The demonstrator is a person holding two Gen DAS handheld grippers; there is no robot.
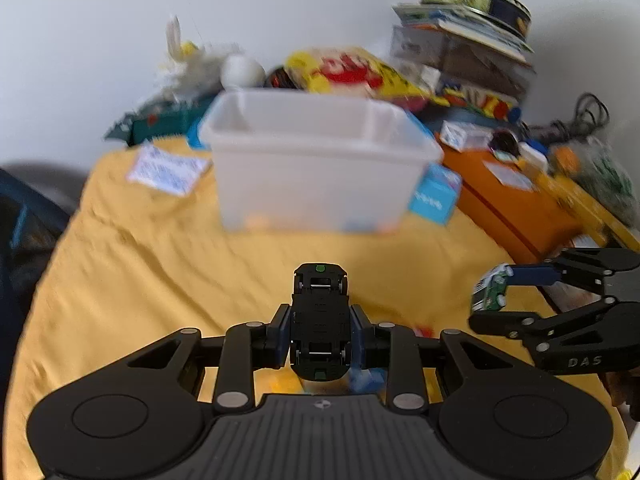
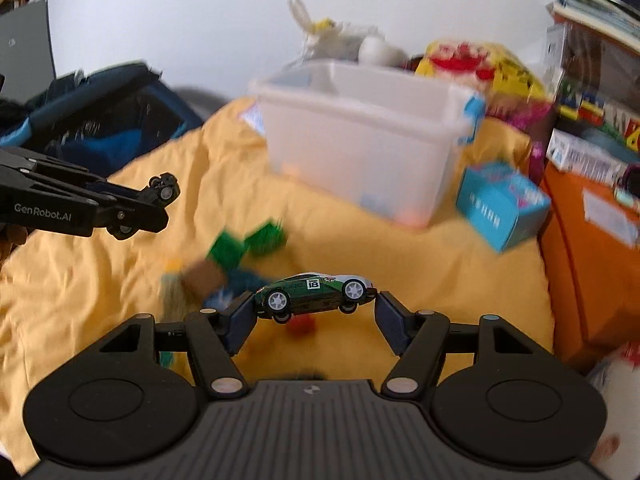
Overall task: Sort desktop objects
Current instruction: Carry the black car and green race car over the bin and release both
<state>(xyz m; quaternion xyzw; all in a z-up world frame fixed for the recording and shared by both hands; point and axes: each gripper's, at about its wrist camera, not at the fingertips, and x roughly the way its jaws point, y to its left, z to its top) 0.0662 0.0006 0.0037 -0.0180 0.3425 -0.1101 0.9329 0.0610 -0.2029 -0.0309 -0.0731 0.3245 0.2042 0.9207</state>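
My left claw (image 1: 320, 334) is clamped on a black car (image 1: 320, 320), pads pressing its 2 flanks. The car sits belly-up between them, its underside and axles facing my camera, nose pointing away from me. From the right wrist view, the same claw (image 2: 160, 204) reaches in from the left, above the cloth, with the car's wheels (image 2: 164, 191) showing at its tip.

My right claw (image 2: 316, 312) grips a green car (image 2: 316, 295) lengthwise, 1 pad at its nose and 1 at its tail. The car hangs side-on between them, a white panel marked 18 on its door, its rear end white. The jaws stand fairly wide, held apart by the car's length. From the left wrist view, that claw (image 1: 492, 296) comes in from the right with the car (image 1: 490, 286) at its tip.

Ahead of both claws stands a white bin (image 1: 320, 164) on the yellow cloth (image 1: 160, 264), with blurred small things showing through its wall near the bottom. Just right of the bin leans a blue box (image 2: 500, 204). Beyond my right claw, between it and the bin, lie green blocks (image 2: 248, 242) and a brown one (image 2: 204, 276), too blurred to tell further. A small red piece (image 2: 300, 326) lies on the cloth below the green car.
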